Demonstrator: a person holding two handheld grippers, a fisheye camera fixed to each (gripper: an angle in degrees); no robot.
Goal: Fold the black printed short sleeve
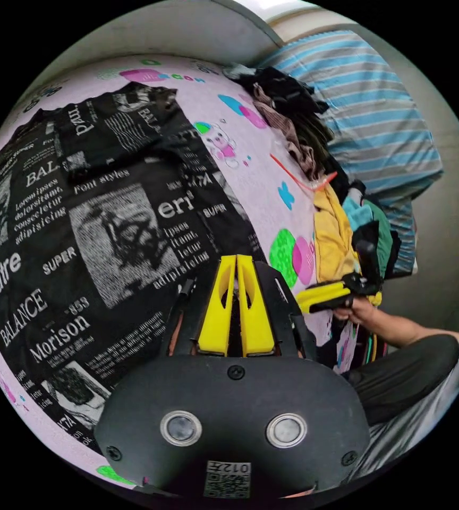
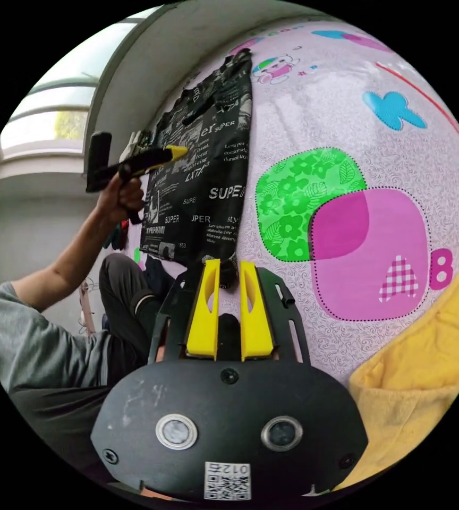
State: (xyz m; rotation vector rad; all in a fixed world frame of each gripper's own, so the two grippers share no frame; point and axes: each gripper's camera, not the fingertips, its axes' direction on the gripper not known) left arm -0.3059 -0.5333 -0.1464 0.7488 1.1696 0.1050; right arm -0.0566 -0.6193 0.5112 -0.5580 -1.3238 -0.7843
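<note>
In the left gripper view, the black short-sleeve shirt covered in white newspaper-style print point(image 1: 96, 223) lies spread flat on a pink bedsheet patterned with cartoon shapes point(image 1: 264, 175), one sleeve already turned in over its upper part. The left gripper point(image 1: 236, 260), with yellow jaws on a black body, sits over the shirt's near edge; the jaws stand almost together, and whether cloth is caught between them cannot be told. Beyond the shirt's far side, a jumbled heap of clothes in dark, brown, yellow and teal point(image 1: 320, 175) rests against a blue-and-grey striped pillow point(image 1: 367, 117), and the person's hand holds the right gripper point(image 1: 304, 300) just beside the heap. In the right gripper view, the right gripper point(image 2: 228, 265) has its yellow jaws a narrow gap apart at the shirt's point(image 2: 208, 159) bottom corner, with a small bunch of dark cloth at the tips; a firm pinch cannot be confirmed. The left gripper point(image 2: 179, 152) hovers over the shirt's other side. A yellow towelling garment point(image 2: 426, 350) lies on the sheet point(image 2: 346, 106), near the shirt, and a pale wall with a bright window point(image 2: 54, 127) rises beyond it. To fold well, both grippers should probably pinch matching hem corners, lift together, and lay the hem evenly toward the collar, smoothing wrinkles.
</note>
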